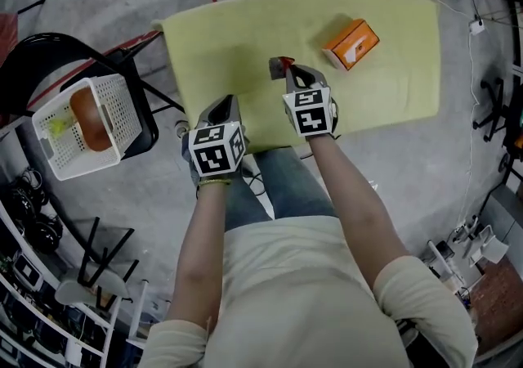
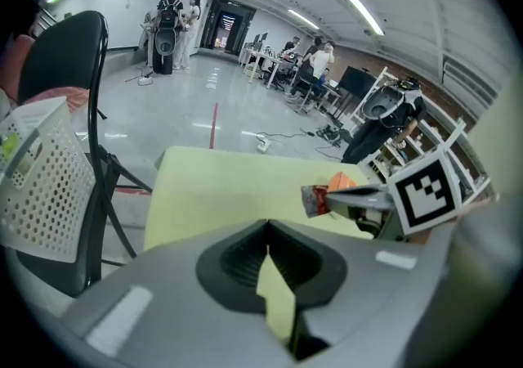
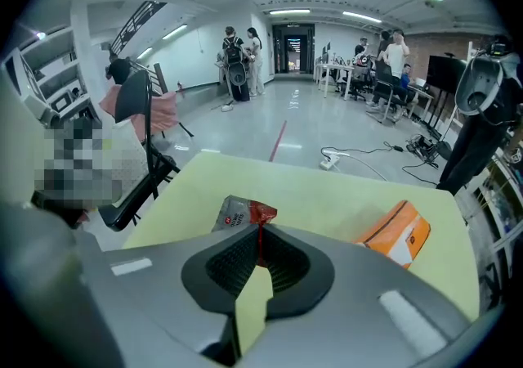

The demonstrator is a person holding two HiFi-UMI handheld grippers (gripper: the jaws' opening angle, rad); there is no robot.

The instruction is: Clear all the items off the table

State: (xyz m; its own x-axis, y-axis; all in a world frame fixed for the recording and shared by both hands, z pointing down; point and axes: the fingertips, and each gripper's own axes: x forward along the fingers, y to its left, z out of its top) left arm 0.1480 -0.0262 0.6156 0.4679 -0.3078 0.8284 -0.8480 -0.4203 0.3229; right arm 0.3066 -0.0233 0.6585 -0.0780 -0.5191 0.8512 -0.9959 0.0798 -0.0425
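A small red and grey snack packet (image 3: 242, 214) hangs above the yellow-green table (image 1: 245, 31), pinched by its edge in my right gripper (image 1: 286, 69), which is shut on it. The packet (image 2: 315, 199) also shows in the left gripper view, sticking out of the right gripper's tips. An orange carton (image 1: 350, 43) lies on the table to the far right, also seen as the carton (image 3: 397, 233) in the right gripper view. My left gripper (image 1: 227, 103) is shut and empty over the table's near edge, left of the right one.
A white perforated basket (image 1: 86, 125) with an orange item and a yellow-green one sits on a black chair (image 1: 49, 60) left of the table. Cables and a power strip (image 3: 331, 160) lie on the floor beyond. People stand far off in the room.
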